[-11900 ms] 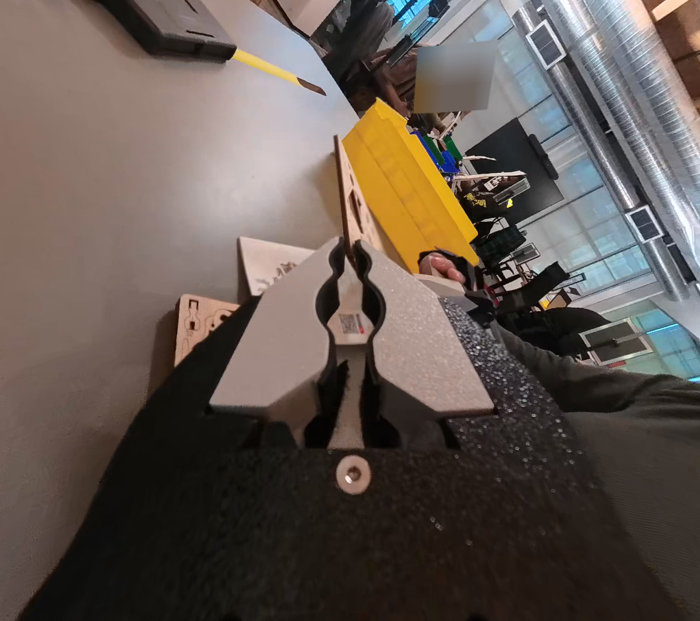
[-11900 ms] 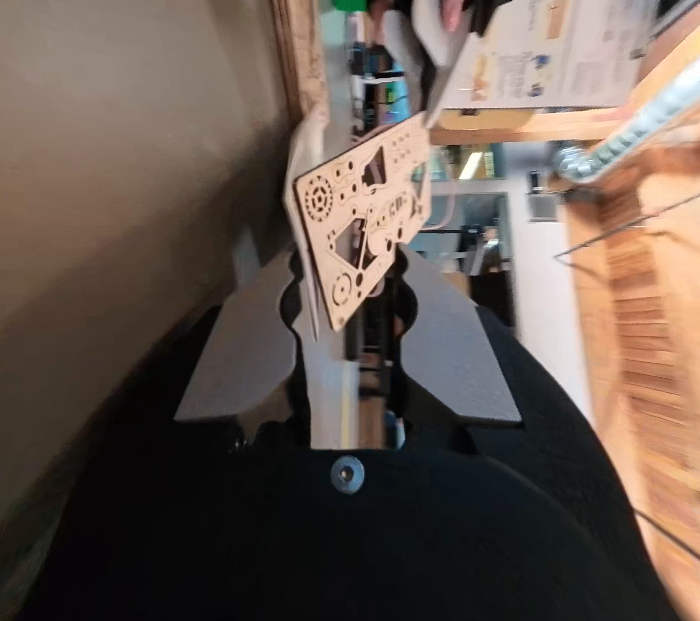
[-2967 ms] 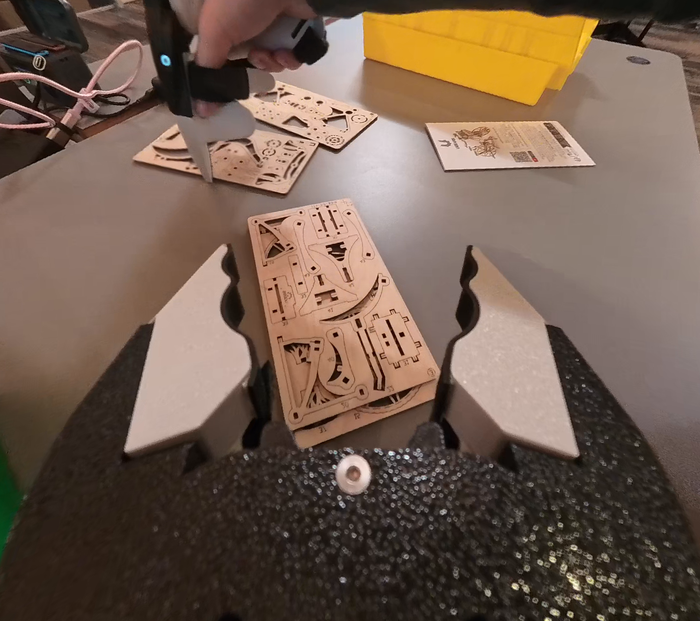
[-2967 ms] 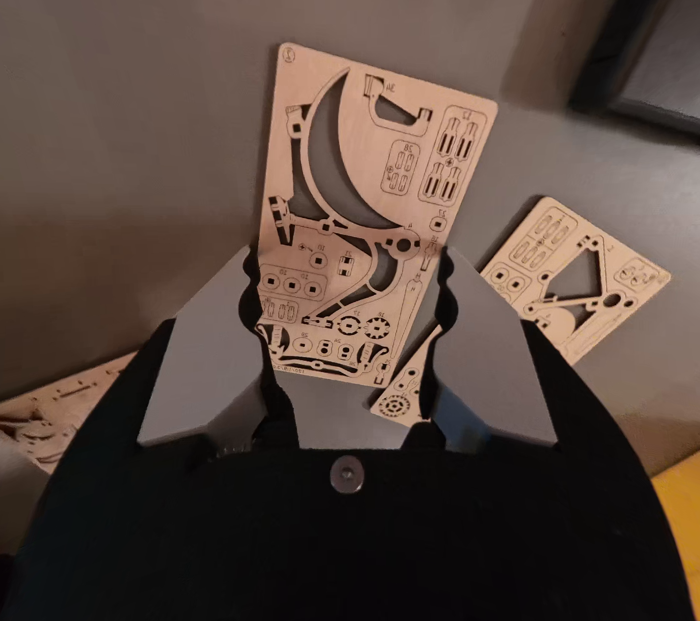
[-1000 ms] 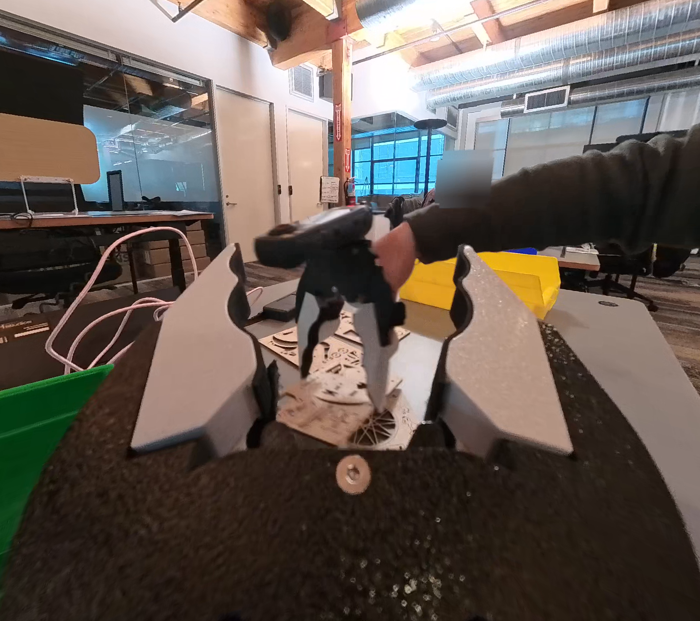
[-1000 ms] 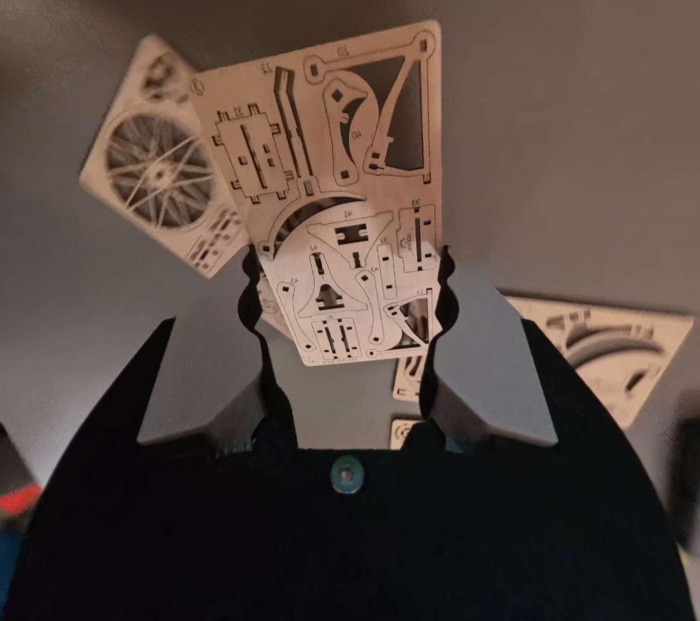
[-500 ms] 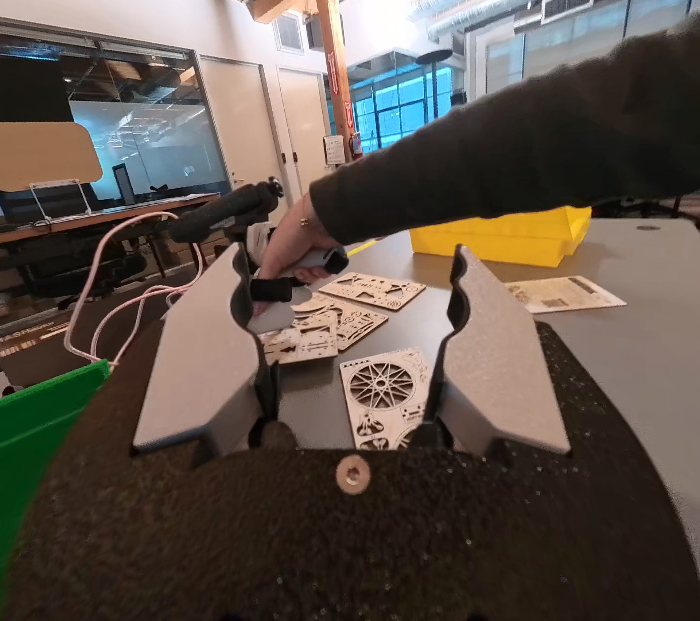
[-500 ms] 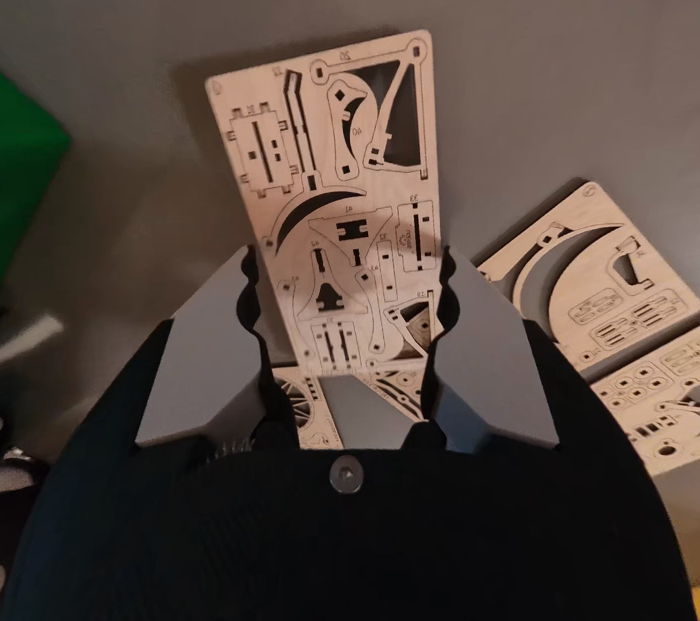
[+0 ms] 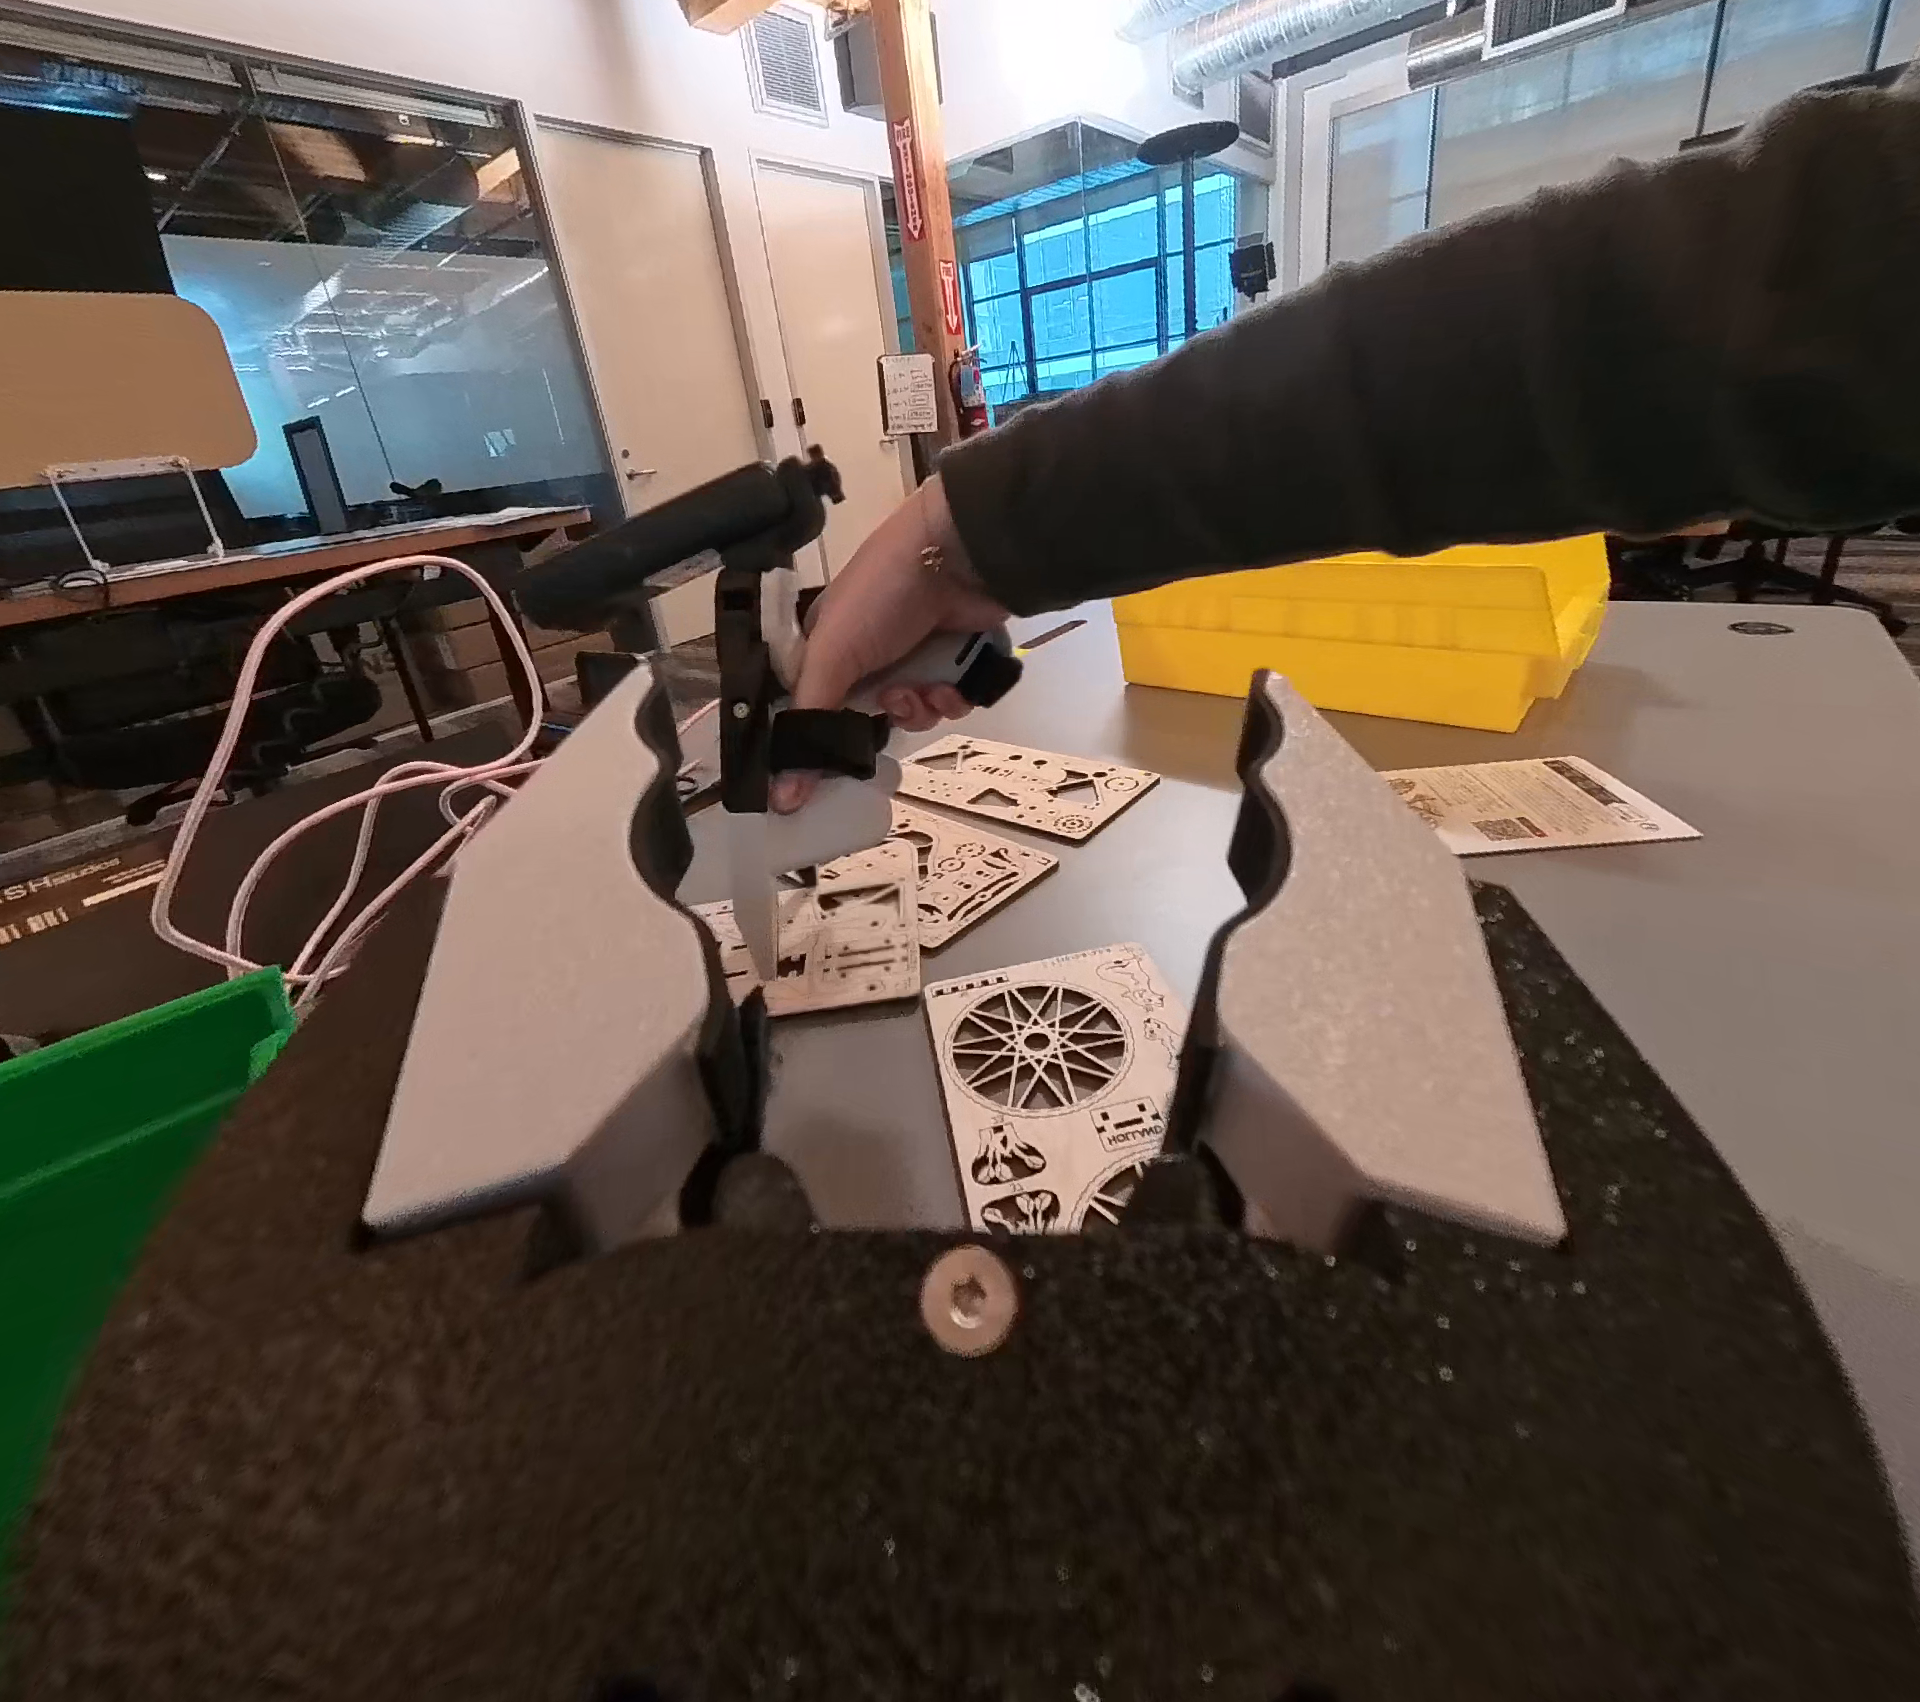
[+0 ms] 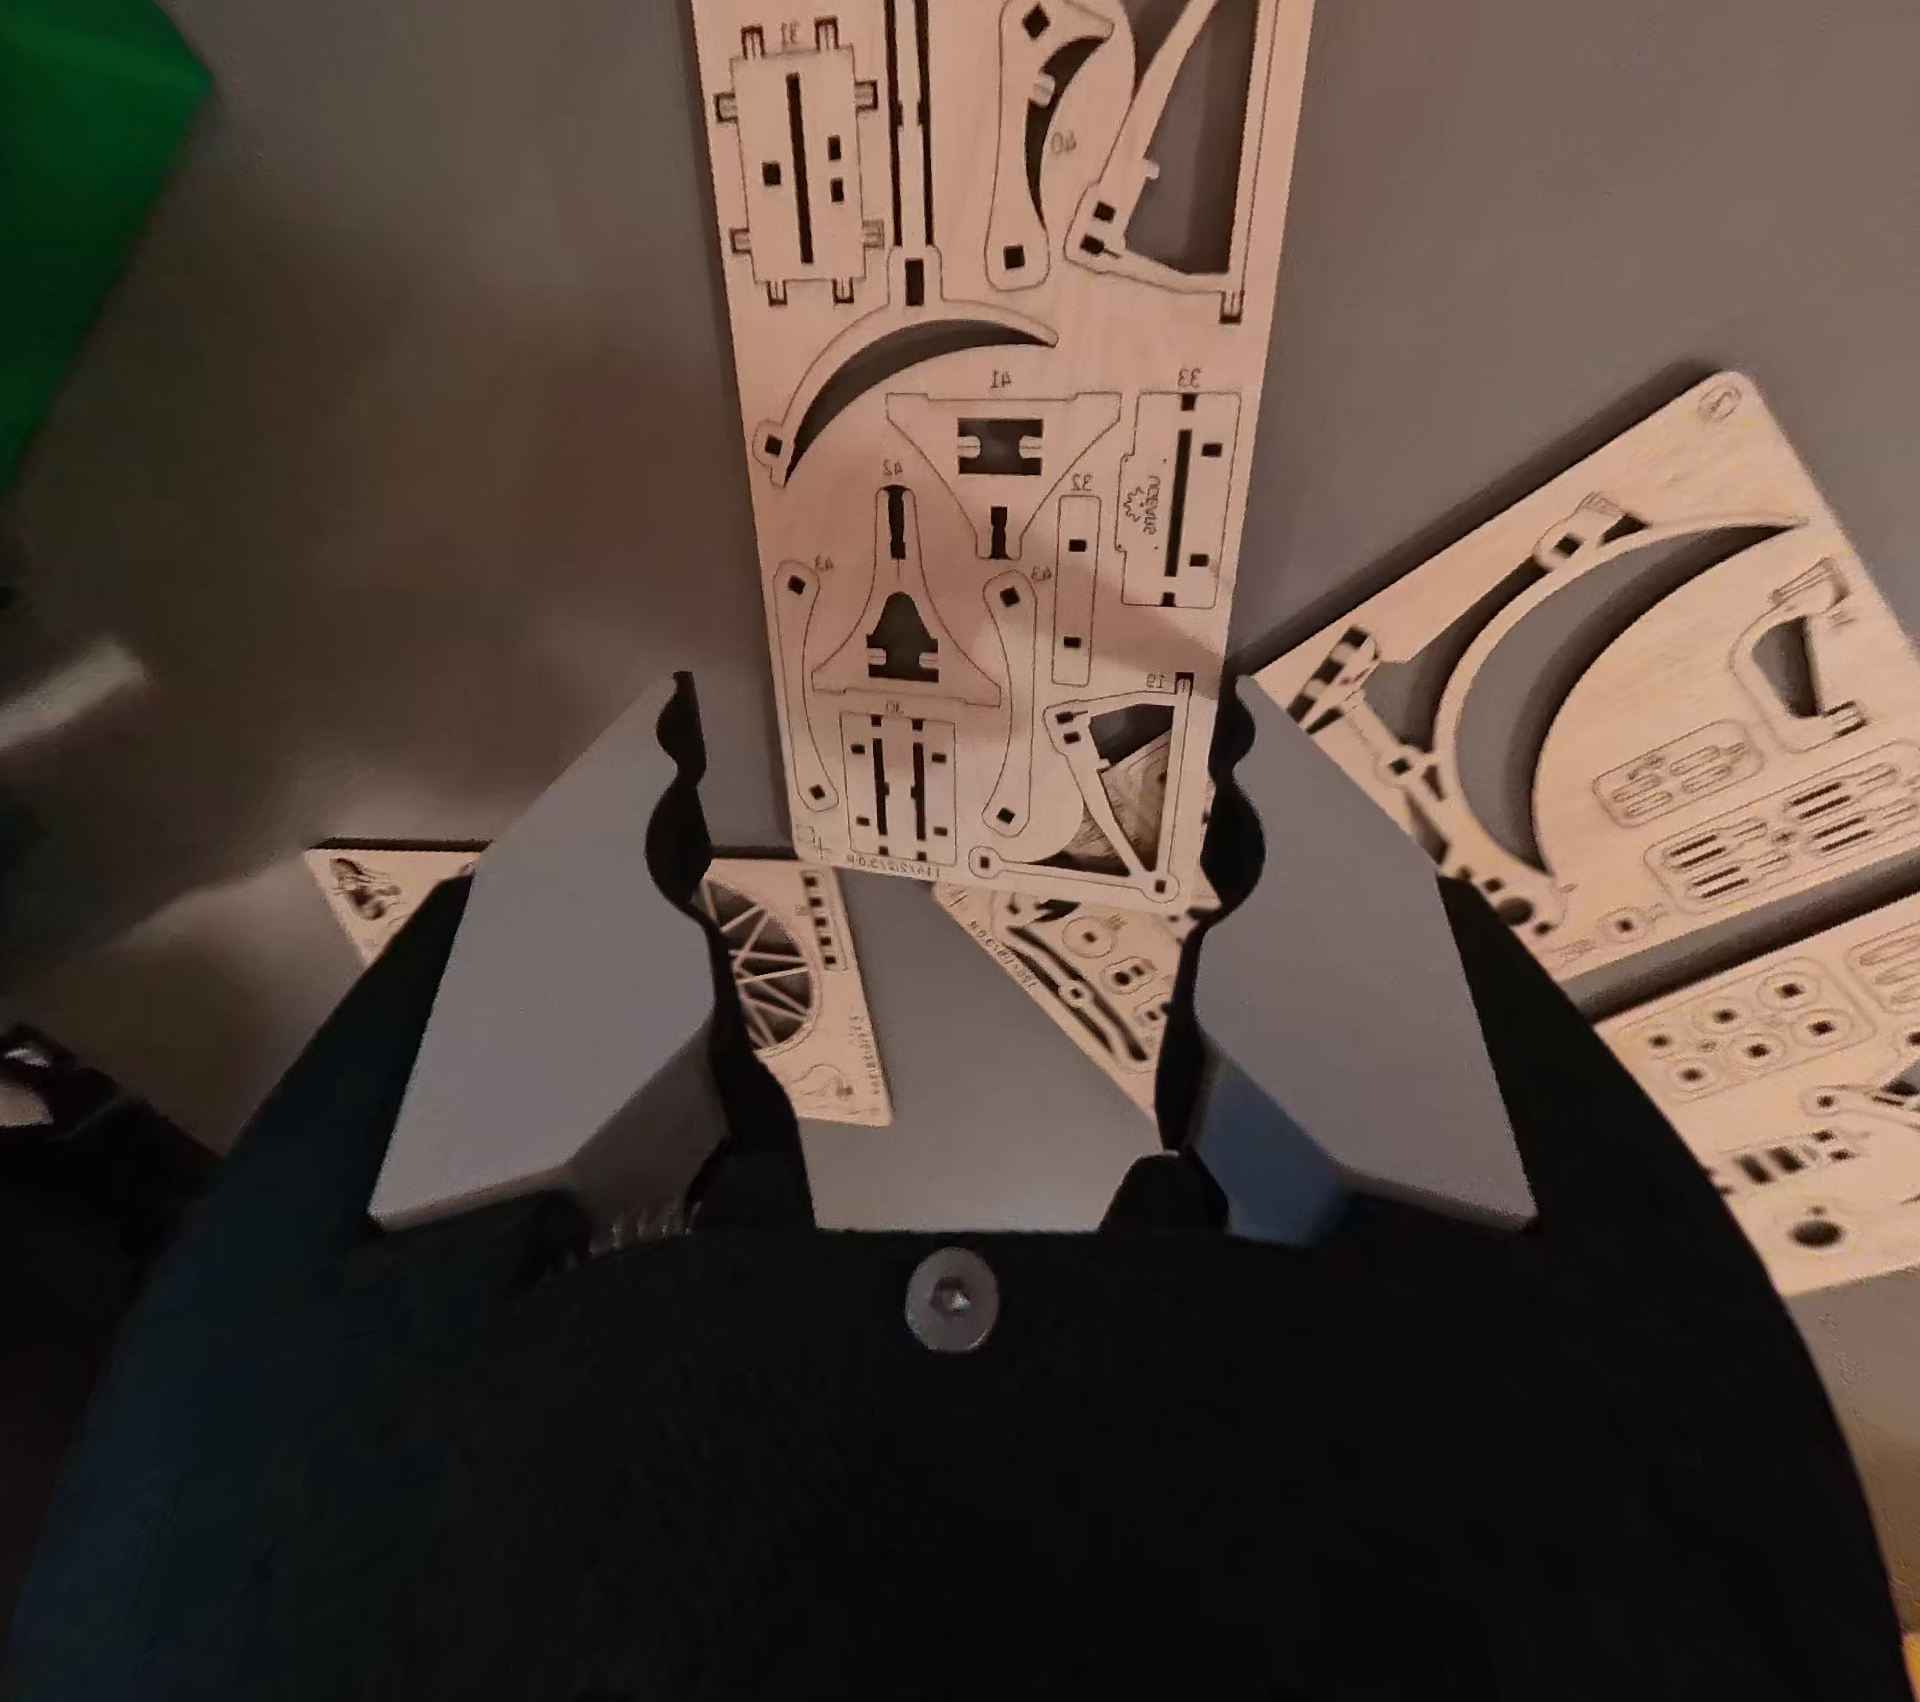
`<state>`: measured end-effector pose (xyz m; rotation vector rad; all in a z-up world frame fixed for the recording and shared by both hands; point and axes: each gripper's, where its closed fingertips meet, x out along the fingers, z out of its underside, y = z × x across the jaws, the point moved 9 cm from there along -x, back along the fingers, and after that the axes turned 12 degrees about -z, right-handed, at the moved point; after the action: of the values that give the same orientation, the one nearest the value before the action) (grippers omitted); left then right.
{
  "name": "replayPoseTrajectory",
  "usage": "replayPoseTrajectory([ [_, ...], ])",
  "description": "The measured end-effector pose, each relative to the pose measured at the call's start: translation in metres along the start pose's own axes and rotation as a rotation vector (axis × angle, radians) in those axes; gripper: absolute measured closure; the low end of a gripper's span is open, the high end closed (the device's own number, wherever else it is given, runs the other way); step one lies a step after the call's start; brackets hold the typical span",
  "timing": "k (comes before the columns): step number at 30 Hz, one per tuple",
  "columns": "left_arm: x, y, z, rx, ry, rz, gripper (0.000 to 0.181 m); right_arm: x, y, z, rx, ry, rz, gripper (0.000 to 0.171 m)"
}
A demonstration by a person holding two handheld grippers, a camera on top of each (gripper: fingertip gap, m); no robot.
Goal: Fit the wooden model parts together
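Several flat wooden part sheets lie on the grey table (image 9: 1714,977). My left gripper (image 9: 951,717) is open and empty, low over the near edge, with a wheel-pattern sheet (image 9: 1049,1060) between its fingers. My right gripper (image 10: 956,696) is open and empty, pointing down at a sheet of cut-out parts (image 10: 997,302). In the left wrist view a hand holds it (image 9: 764,925), one fingertip at that sheet (image 9: 842,946); contact cannot be told. A crescent-cut sheet (image 10: 1610,717) lies to the right, and the wheel sheet (image 10: 790,977) lies under the right gripper.
A yellow bin (image 9: 1351,634) stands at the back of the table, with a paper leaflet (image 9: 1538,805) in front of it. Two more sheets (image 9: 1029,779) lie behind the right gripper. A green bin (image 9: 104,1133) is at the left edge. Pink cables (image 9: 312,769) hang beyond it.
Long ago both grippers held sheets; those now lie on the table. In the last second my right gripper swung left from the wheel sheet to the parts sheet. Both stayed open.
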<state>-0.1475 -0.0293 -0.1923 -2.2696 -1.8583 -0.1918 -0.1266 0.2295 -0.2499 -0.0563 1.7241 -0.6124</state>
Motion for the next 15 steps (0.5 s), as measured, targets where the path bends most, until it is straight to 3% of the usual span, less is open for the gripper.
replayPoseTrajectory([
  [7,0.002,0.002,0.003,0.003,-0.019,0.011,0.076,-0.001,-0.016,-0.001,0.093,0.067,-0.219,0.075],
  [11,0.002,0.002,0.003,0.006,-0.019,0.012,0.076,-0.003,-0.011,-0.009,-0.029,0.125,-0.040,0.071],
  [15,0.002,0.003,0.004,0.012,-0.024,0.013,0.076,0.011,-0.024,-0.012,-0.156,0.030,0.051,0.054],
])
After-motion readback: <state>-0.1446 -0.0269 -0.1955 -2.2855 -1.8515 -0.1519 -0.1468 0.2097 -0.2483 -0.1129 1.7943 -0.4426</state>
